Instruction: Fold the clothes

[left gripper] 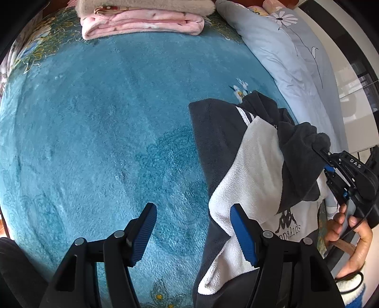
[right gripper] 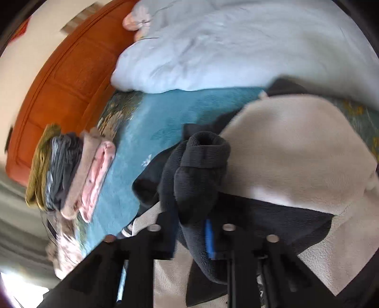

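A dark grey and white fleece top (left gripper: 251, 151) with a printed logo lies at the right side of the teal blanket (left gripper: 106, 132). My left gripper (left gripper: 193, 227) is open and empty, its right finger (left gripper: 244, 234) over the top's white edge. My right gripper (left gripper: 318, 151) is shut on the top's dark sleeve cuff and holds it lifted over the garment. In the right wrist view the dark cuff (right gripper: 201, 170) bunches between the closed fingers of my right gripper (right gripper: 189, 227), above the white fleece body (right gripper: 296, 151).
A stack of folded clothes, pink on the bottom (left gripper: 142, 21), sits at the far end of the bed; it also shows in the right wrist view (right gripper: 71, 175). A pale blue floral quilt (left gripper: 291, 59) lines the right side. An orange headboard (right gripper: 61, 78) stands behind.
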`<state>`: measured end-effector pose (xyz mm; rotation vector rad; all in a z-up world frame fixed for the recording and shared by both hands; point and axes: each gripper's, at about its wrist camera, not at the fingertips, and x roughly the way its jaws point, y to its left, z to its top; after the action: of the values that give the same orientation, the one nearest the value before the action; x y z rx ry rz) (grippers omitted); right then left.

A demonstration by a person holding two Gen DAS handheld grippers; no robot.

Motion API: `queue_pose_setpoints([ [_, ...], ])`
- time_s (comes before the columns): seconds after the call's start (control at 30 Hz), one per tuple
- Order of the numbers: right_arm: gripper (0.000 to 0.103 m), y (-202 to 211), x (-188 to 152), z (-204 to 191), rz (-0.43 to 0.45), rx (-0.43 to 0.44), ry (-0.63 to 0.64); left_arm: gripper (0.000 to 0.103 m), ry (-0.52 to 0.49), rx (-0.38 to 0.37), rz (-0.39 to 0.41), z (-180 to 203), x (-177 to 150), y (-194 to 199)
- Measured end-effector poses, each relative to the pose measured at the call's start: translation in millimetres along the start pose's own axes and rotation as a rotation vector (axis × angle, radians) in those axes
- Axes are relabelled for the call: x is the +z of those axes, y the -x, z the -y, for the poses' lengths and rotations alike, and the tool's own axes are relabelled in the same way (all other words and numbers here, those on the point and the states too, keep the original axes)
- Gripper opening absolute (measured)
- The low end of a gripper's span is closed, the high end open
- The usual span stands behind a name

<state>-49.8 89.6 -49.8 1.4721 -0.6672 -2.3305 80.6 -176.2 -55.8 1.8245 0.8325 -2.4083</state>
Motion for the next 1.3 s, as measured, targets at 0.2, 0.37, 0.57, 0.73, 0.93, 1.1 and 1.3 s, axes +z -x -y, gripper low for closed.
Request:
queue_pose_setpoints([
  [0.2, 0.012, 18.9, -55.1, -88.7, 0.016, 0.020, 0.557, 0.068, 0.091, -0.063, -0.002, -14.6, 6.6, -1.4],
  [0.37, 0.012, -16.8, -112.9, -94.0, -0.132, -0.068, 0.782, 0.068, 0.177, -0.135, -0.021, -27.6, 9.1, -4.2],
  [0.57, 0.017, -34.2, -135.8, -81.2, -0.207, -0.129, 0.824, 0.068, 0.185, -0.216, -0.059, -14.1, 23.8, -15.9],
  [0.73, 0.083, -28.9, -131.1, -82.5, -0.259, -0.111, 0.822, 0.068, 0.119, -0.242, -0.099, 13.7, 33.9, -31.1],
  [0.93, 0.084, -23.9, -126.5, -66.6, -0.257, -0.220, 0.785, 0.075, 0.110, -0.280, -0.117, 39.1, 43.0, -44.1],
  [1.1, 0.084, -9.4, -120.0, -38.3, -0.277, -0.260, 0.630, 0.076, 0.083, -0.338, -0.094, 48.6, 41.5, -35.4],
  [1.3, 0.084, -9.6, -116.4, -23.3, -0.301, -0.269, 0.453, 0.074, 0.096, -0.279, -0.159, 53.4, 47.5, -60.7],
])
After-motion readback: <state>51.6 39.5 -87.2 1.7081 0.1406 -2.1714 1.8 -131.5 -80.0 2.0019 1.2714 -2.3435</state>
